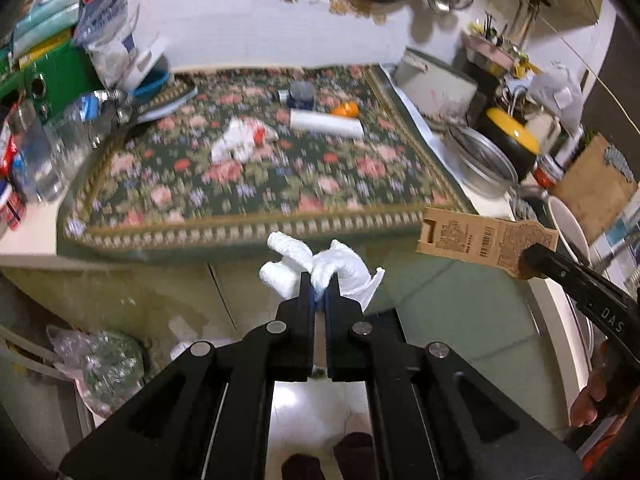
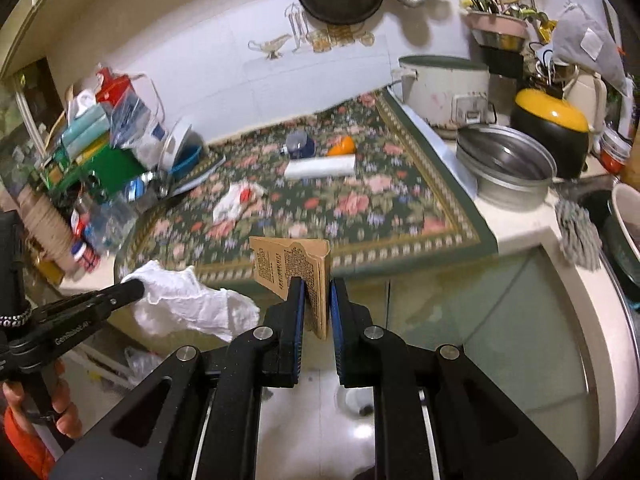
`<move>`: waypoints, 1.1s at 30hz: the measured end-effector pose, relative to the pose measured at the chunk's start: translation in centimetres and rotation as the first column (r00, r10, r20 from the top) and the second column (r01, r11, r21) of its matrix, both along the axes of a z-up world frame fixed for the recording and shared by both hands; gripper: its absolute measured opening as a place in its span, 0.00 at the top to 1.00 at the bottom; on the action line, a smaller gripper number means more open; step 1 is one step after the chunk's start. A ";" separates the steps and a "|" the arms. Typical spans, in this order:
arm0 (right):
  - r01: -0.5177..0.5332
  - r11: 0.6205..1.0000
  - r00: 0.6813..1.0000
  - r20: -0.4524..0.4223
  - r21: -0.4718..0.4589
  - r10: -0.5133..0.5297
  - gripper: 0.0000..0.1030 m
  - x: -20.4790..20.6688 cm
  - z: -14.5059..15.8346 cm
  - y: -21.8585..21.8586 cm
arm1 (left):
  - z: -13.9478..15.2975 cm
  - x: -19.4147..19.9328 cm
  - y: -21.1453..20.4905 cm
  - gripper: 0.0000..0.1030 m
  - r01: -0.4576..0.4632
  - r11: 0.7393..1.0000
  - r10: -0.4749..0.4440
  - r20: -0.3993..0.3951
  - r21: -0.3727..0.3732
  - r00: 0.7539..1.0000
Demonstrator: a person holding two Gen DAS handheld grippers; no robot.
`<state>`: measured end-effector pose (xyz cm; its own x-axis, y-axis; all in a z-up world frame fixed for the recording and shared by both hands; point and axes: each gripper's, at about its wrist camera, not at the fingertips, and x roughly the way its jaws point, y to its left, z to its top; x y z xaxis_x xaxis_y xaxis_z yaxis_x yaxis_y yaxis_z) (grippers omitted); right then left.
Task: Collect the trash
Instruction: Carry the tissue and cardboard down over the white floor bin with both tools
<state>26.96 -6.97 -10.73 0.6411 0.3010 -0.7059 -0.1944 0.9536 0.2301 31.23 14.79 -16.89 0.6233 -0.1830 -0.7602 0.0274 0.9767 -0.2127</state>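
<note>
My left gripper (image 1: 319, 286) is shut on a crumpled white tissue (image 1: 344, 270) and holds it in the air in front of the counter edge; the tissue also shows in the right wrist view (image 2: 188, 304). My right gripper (image 2: 316, 292) is shut on a flat brown cardboard package (image 2: 290, 270), also held off the counter; the package shows in the left wrist view (image 1: 484, 240). On the floral cloth (image 1: 260, 184) lie a crumpled white-and-red wrapper (image 1: 242, 138), a white roll (image 1: 326, 123), an orange piece (image 1: 345, 109) and a small dark jar (image 1: 300, 94).
Bottles, glasses and boxes (image 1: 52, 120) crowd the counter's left end. A rice cooker (image 2: 444, 90), a steel bowl (image 2: 506, 164) and a yellow-lidded pot (image 2: 554, 128) stand to the right. A plastic bag (image 1: 104, 368) sits on the floor below left.
</note>
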 end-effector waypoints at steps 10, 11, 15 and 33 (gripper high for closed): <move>-0.031 0.998 0.993 -0.113 -0.062 0.024 0.88 -1.8 -6.4 -0.6 | -8.4 -1.2 -3.2 0.98 -0.014 1.000 0.011 -0.110 -0.022 0.994; -0.037 0.997 0.992 -0.122 -0.065 0.029 0.88 -1.9 -7.1 -0.7 | -9.7 -1.2 -3.5 0.98 -0.024 0.999 0.021 -0.122 -0.022 0.992; -0.074 0.995 0.984 -0.168 -0.070 0.061 0.88 -1.4 -11.5 -1.5 | -14.9 -0.9 -4.8 0.97 -0.062 0.997 0.055 -0.165 -0.035 0.985; -0.162 0.982 0.927 -0.358 -0.099 0.117 0.86 2.2 -40.6 -1.7 | -41.5 1.7 -6.7 0.98 -0.155 0.987 0.136 -0.299 -0.040 0.945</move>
